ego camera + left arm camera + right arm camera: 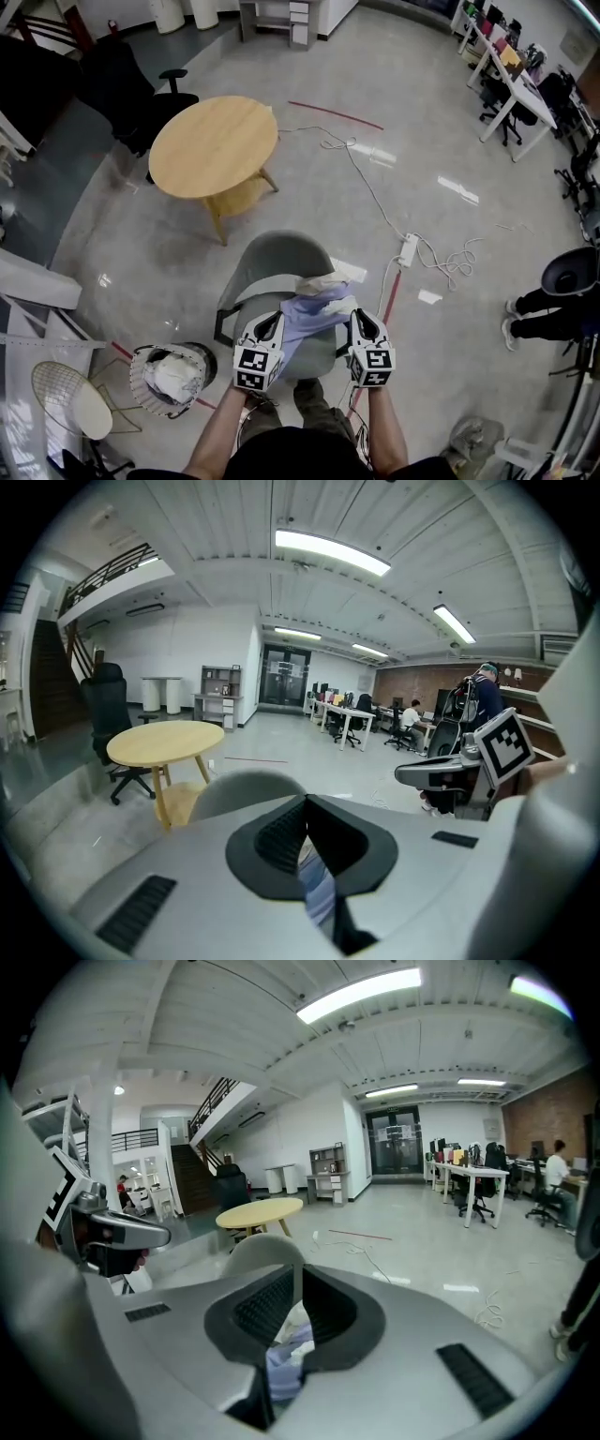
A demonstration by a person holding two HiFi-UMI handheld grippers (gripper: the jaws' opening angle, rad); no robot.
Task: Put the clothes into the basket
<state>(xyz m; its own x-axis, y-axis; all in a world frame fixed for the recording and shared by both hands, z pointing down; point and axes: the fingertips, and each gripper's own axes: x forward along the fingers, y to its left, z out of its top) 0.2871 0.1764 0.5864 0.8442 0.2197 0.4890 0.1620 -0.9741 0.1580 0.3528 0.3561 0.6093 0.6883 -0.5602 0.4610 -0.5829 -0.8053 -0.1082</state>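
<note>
The left gripper [272, 326] and right gripper [357, 321] each have their jaws clenched on the blue garment [307, 319]. It is held spread above the grey chair [272, 262], likely for carrying to the basket [139, 367] at near left.

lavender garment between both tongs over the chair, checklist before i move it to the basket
1. Left tongs shut on lavender garment: ok.
2. Right tongs shut on same garment: ok.
3. Garment lifted free of grey chair: cannot tell.
4. Basket upright, mouth open, white clothes inside: ok.
5. Power strip lies on the chair's far side from the basket: ok.
</note>
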